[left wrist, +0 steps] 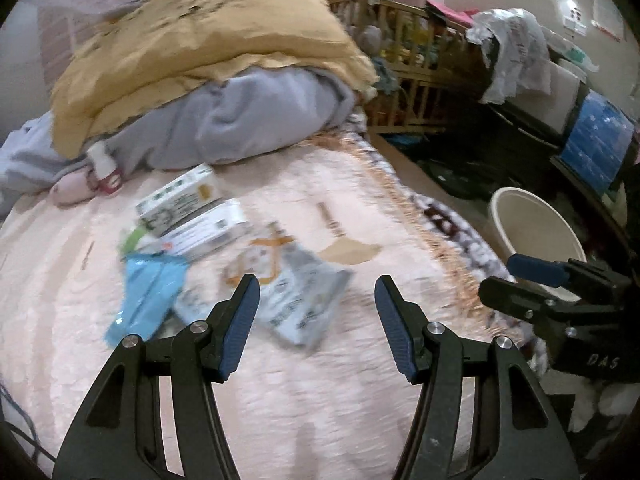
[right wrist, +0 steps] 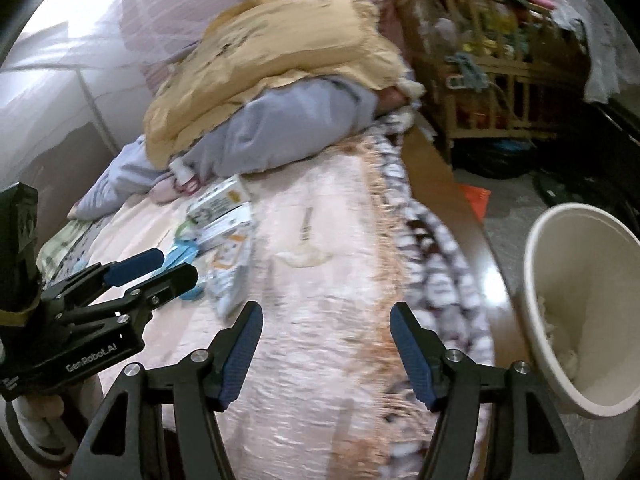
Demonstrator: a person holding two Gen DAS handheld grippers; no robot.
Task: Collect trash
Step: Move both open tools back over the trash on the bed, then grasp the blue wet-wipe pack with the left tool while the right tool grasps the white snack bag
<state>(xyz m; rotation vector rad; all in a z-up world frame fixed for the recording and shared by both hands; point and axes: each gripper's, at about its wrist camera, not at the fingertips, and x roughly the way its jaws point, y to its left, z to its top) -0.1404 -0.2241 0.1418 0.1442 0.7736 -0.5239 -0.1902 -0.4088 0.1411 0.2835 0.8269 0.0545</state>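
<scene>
Trash [left wrist: 224, 236] is seen as a loose cluster on the pink bedspread [left wrist: 304, 412], just below the heap of bedding: two white cartons [left wrist: 188, 208] stacked together, a blue wrapper [left wrist: 148, 296] to their lower left, a grey-white pouch [left wrist: 304, 304] nearest the left gripper [left wrist: 316, 292]; a flat tan scrap [left wrist: 348, 252] lies apart toward the bed edge; both views are motion-blurred, so labels cannot be read; left gripper is held over the bedspread with jaws spread and nothing between them, the pouch lying just beyond the left finger; right gripper [right wrist: 326, 320] is likewise released and empty, positioned over bare bedspread near the bed edge; the cream bin [right wrist: 536, 280] stands on the floor beside the bed, on the right gripper's side, with some pale crumpled material already inside; step in hand is judged as the approach to another pick, no item being grasped yet; much of the pile is still left, so the task is judged far from done; next move calls for the left jaws to be lowered astride the pouch edge and closed on it; thin film flat on soft quilt may be missed or fabric pinched with it; the cartons are judged easier grips; carry to the bin is short.
</scene>
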